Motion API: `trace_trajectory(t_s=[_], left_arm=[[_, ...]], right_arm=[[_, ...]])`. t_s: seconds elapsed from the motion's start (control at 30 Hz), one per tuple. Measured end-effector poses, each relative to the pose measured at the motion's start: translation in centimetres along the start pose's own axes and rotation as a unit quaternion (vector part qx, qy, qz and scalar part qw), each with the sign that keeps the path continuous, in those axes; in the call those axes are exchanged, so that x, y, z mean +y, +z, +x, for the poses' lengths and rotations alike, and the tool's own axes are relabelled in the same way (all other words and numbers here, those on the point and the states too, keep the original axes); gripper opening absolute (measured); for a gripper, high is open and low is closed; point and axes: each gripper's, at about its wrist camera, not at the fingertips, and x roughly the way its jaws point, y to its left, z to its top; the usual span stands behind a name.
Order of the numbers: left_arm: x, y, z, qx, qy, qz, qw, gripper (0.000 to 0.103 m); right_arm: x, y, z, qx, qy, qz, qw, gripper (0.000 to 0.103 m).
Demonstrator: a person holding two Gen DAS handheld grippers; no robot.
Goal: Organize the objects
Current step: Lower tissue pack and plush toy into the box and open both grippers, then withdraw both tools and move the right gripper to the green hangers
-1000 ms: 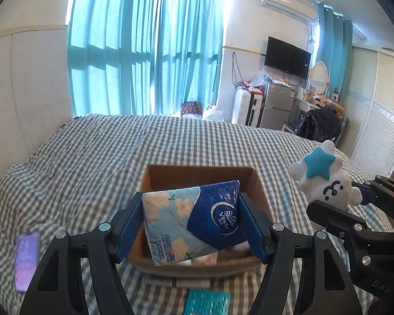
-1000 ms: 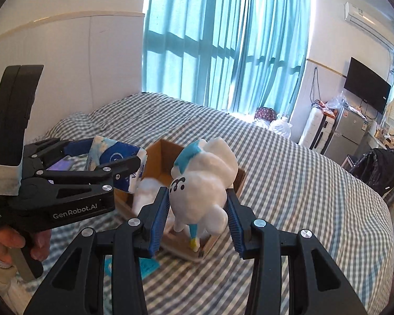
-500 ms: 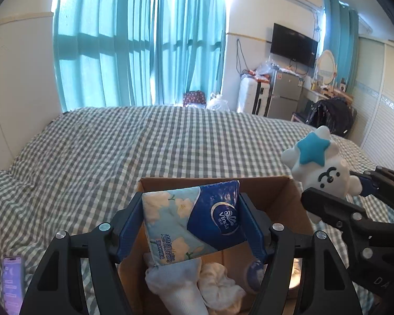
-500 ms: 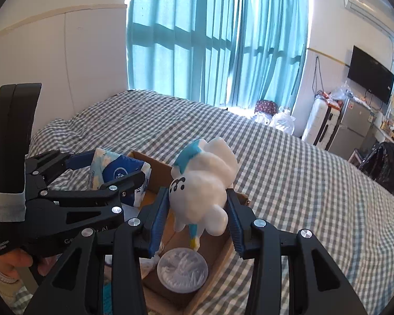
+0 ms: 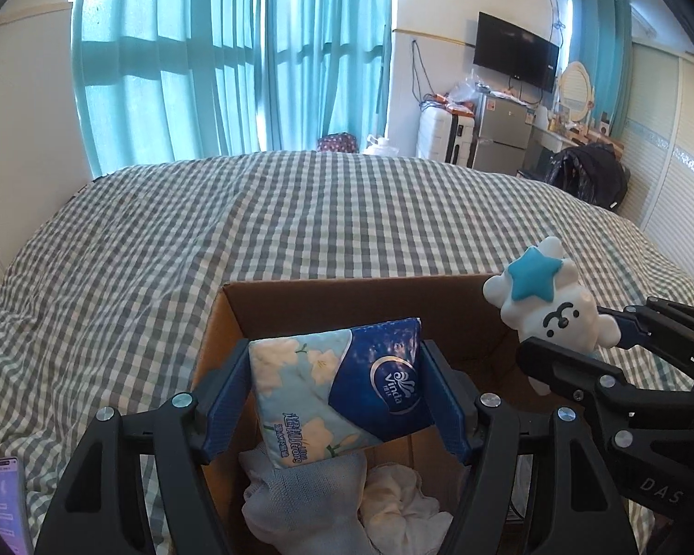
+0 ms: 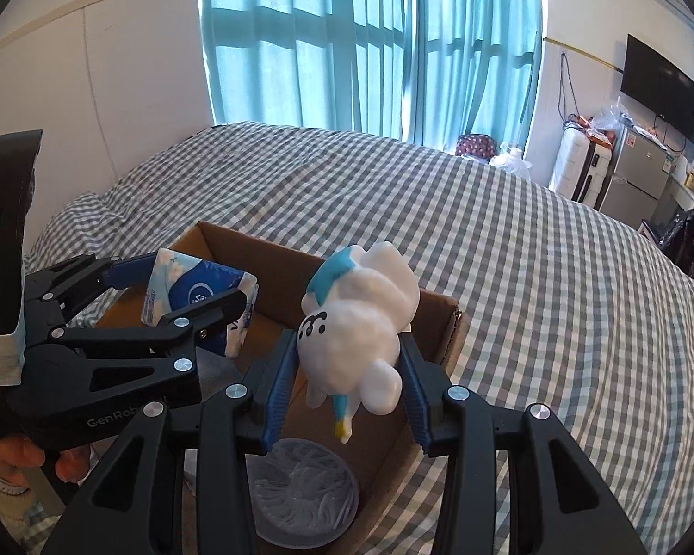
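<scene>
Over the bed's cardboard box point(image 5: 347, 296), my left tool point(image 5: 337, 397), loosening on the tissue pack point(image 5: 342, 384), should drop it on the cloths point(image 5: 310, 490); my right tool point(image 6: 347, 370) grips the plush toy point(image 6: 356, 323).

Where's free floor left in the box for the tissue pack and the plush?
Bare cardboard shows along the cardboard box far wall, behind the tissue pack and under the plush toy. Near end is crowded: white cloths, round grey disc. Outside, the checked bedspread beyond the box is open.
</scene>
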Motion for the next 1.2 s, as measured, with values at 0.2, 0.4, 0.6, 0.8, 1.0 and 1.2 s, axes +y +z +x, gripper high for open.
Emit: trace_trajectory(t_s=[0.2,0.4,0.6,0.8,1.0,1.2], left_arm=[[-0.1,0.6,-1.2,-0.011,0.014,0.004,0.9998,0.085],[0.3,1.6,-4.7,-0.04,0.026,-0.006,0.9988,0.098],[0.0,1.8,-8.9,-0.055,0.042,-0.003,0.9976,0.103],[-0.1,1.6,-14.0,-0.087,0.047,-0.003,0.9951,0.103],[0.2,0.0,-18.9,-0.105,0.048,-0.007,0.9933,0.103],[1.0,-3.4,-21.9,-0.09,0.062,-0.01,0.9939,0.103]], right_arm=[[0.1,0.3,-2.2,-0.022,-0.005,0.003,1.0,0.046],[0.4,1.3,-6.3,-0.054,-0.014,0.009,0.998,0.062],[1.4,1.6,-11.9,-0.087,-0.024,0.0,0.996,0.075],[3.2,1.5,-17.7,-0.11,-0.035,-0.016,0.993,0.082],[5.4,-0.4,-22.6,-0.128,-0.038,-0.028,0.991,0.086],[7.1,-3.3,-25.2,-0.122,-0.039,-0.033,0.991,0.087]])
